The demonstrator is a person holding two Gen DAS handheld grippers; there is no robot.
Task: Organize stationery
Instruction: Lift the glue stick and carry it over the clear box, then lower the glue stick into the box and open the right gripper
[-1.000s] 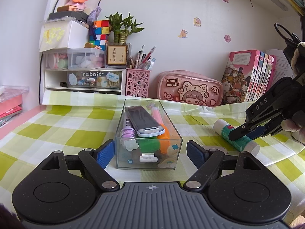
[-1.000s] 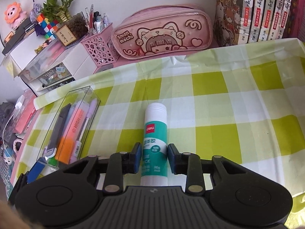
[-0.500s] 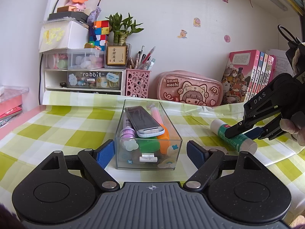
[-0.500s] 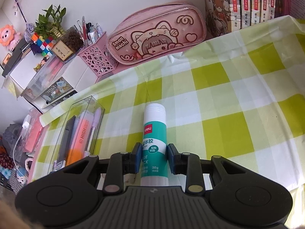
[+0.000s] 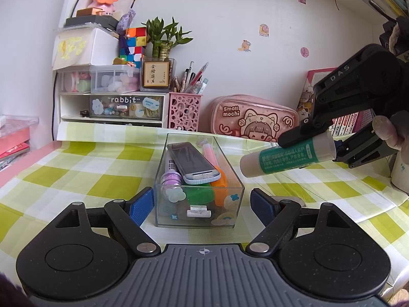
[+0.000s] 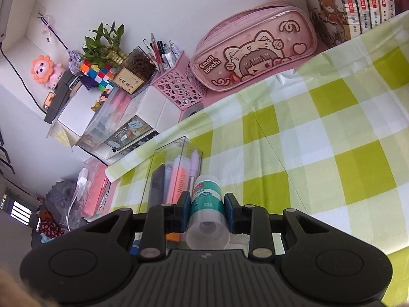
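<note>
A clear plastic box point(image 5: 198, 221) sits on the checked cloth, holding a grey utility knife point(image 5: 191, 162), highlighters and other small stationery. My left gripper point(image 5: 202, 206) is open, its blue pads on either side of the box's near end. My right gripper point(image 6: 207, 208) is shut on a green-and-white glue stick point(image 6: 206, 208) and holds it in the air, tilted, just right of the box. The glue stick point(image 5: 286, 157) also shows in the left wrist view, its cap end toward the box point(image 6: 173, 174).
A pink pencil case point(image 5: 253, 120), a pink pen cup point(image 5: 184, 111), a drawer unit point(image 5: 112, 106) and a row of books point(image 6: 358, 2) line the back wall. A white cup point(image 5: 401, 171) stands at the right edge. The green checked cloth point(image 6: 332, 153) covers the table.
My right gripper has lifted the glue stick off the cloth and carried it left toward the box. The left gripper has not moved.
</note>
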